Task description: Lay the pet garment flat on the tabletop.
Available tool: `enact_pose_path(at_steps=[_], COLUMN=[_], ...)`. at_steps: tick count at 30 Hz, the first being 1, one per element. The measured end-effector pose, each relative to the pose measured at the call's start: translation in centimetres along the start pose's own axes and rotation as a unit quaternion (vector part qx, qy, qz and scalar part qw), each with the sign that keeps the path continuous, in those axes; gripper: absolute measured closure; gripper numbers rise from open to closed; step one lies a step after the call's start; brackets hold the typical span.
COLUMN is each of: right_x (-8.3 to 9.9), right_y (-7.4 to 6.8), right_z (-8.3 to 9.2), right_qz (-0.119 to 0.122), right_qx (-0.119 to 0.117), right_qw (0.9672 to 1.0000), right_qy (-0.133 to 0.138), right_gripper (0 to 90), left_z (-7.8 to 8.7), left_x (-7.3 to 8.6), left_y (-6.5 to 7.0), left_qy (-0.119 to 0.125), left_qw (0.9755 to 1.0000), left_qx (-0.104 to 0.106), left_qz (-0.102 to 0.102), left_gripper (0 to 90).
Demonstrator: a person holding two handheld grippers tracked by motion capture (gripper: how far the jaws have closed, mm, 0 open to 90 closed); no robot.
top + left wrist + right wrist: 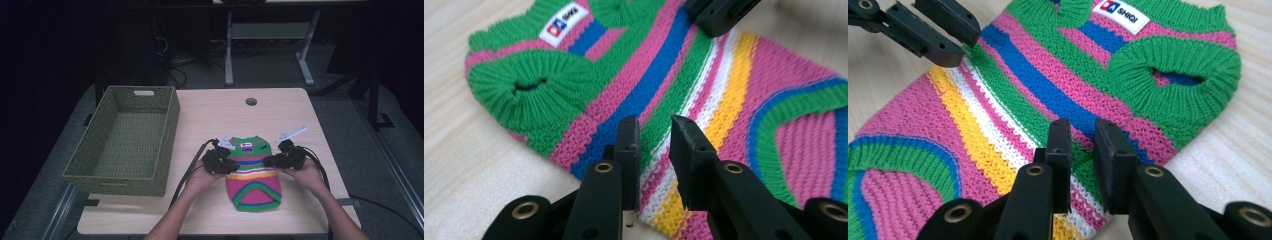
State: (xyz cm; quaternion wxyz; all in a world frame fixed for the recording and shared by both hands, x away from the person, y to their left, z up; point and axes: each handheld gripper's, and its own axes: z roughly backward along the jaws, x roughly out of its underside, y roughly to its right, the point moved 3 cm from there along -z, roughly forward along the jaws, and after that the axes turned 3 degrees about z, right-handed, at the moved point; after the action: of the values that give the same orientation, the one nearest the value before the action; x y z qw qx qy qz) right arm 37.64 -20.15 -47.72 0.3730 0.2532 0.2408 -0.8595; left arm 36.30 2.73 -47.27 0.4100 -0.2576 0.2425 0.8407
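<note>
High view has the little striped sweater (pixel 252 172) flat on the desk (pixel 210 117) beside the basket (pixel 122 142), with the left hand-held gripper (pixel 226 163) and right hand-held gripper (pixel 270 161) at opposite edges, jaws slightly parted, nothing pinched yet, probably lining up a fold.

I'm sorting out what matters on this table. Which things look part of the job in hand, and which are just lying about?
Likely in the job:
- striped knitted sweater, flat on the table
- left claw at its one edge, jaws apart
- right claw at the other edge, jaws apart
- green woven basket, maybe its destination

Just there:
- table legs on the floor behind
</note>
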Motion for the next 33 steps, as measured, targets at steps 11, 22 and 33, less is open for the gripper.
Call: enact_pose_path(at_steps=[11,22,33], right_x=[1.1,0.1,-2.5], right_y=[0.6,-0.4,0.1], right_z=[-0.1,-0.3,-2.4], right_qz=[-0.015,-0.011,-0.019], right_qx=[-0.010,0.000,0.024], right_qw=[0.9998,0.9991,0.9981], right_qy=[0.005,0.040,0.054], right_gripper=[76.4,79.3,86.2], left_z=[-0.2,-0.3,-2.3], left_x=[0.8,-0.3,-2.6], left_y=[-0.8,-0.9,-1.3], left_qy=[-0.011,0.008,0.027], left_qw=[0.9998,0.9993,0.9984], left_qx=[-0.016,-0.035,-0.050], left_qz=[0.005,-0.009,0.008], left_gripper=[72.8,74.1,80.5])
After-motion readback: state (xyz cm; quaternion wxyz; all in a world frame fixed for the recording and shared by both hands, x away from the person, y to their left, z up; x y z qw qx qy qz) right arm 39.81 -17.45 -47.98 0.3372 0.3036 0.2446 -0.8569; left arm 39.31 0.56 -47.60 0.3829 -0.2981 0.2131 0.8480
